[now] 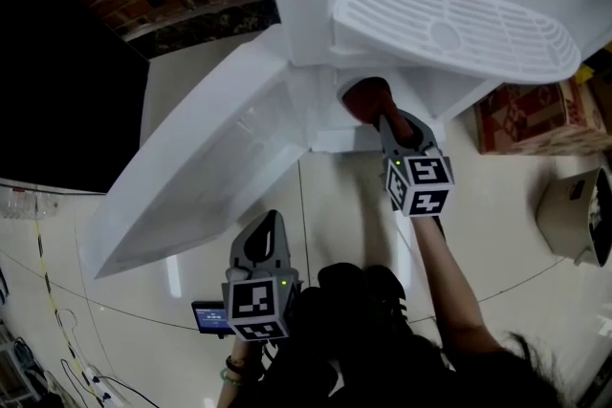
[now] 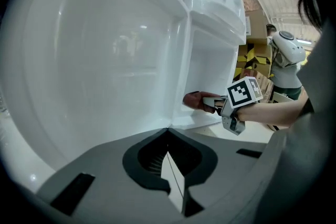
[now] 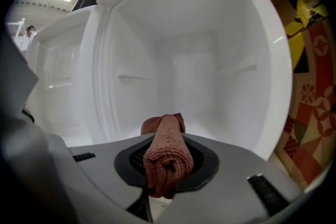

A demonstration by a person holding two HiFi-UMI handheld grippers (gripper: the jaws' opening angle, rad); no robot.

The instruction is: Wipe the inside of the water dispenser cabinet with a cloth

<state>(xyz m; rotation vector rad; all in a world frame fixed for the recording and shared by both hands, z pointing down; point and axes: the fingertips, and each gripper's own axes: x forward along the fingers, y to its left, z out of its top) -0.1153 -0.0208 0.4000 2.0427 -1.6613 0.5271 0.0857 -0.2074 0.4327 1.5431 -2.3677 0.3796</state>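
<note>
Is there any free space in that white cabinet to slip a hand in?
Yes: the cabinet interior is bare, back and side walls with nothing on them. The crowded spot is its mouth, where the right gripper holds the cloth under the drip tray. Floor tiles beside the open door lie bare.

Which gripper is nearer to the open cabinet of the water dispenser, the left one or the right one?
Right. The right gripper, shut on the brown cloth, is at the cabinet opening. The left gripper, shut and empty, is outside it, facing the open door.
</note>
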